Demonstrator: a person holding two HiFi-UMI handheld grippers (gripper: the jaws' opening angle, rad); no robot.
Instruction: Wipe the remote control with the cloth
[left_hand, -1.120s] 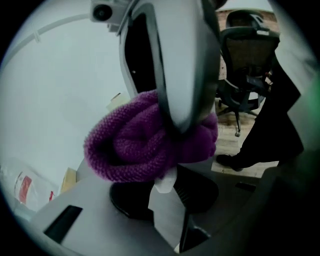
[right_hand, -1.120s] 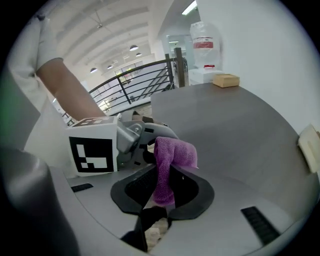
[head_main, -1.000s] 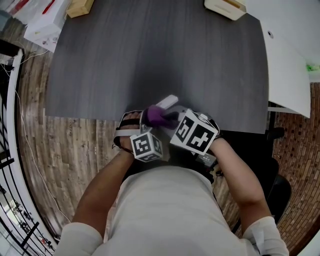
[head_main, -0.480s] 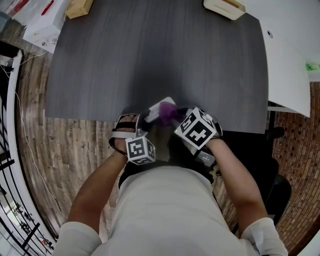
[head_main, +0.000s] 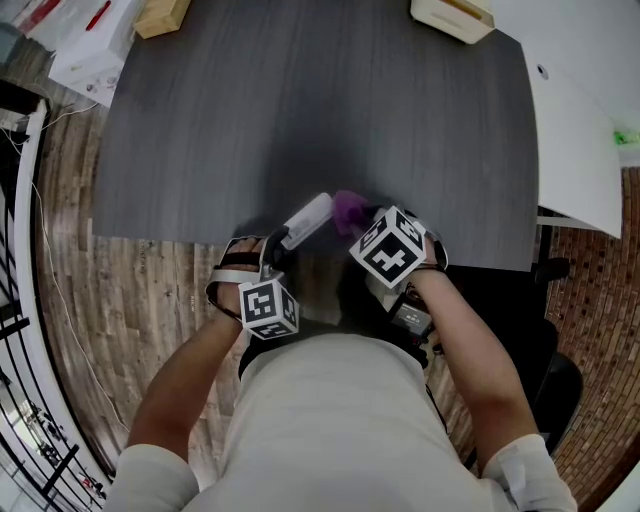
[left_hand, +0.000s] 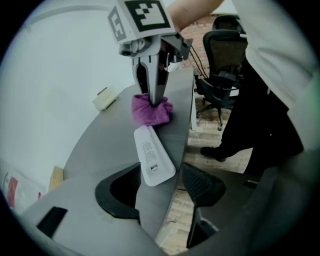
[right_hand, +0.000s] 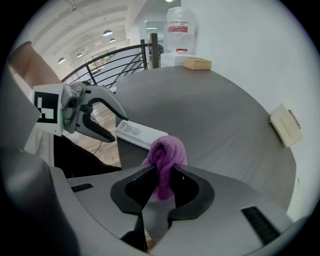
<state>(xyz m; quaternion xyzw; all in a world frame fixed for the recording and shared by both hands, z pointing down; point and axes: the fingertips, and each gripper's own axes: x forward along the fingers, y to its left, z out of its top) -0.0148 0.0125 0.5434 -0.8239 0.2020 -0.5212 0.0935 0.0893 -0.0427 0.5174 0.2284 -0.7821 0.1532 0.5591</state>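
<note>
Here the dark grey desk stands on a wood-plank floor, a white table beside it. The white remote control lies flat by the desk's near edge. The left gripper has just been opening its jaws; they stand wide about the remote's near end, not pressing it. The right gripper pinches the purple cloth at the remote's far end.

Flat white plastic remote control released
Jaws of the left gripper have just been opened, the remote control's near end now loose between them; the bunched purple cloth, earlier over its middle, has been carried to its far end
</note>
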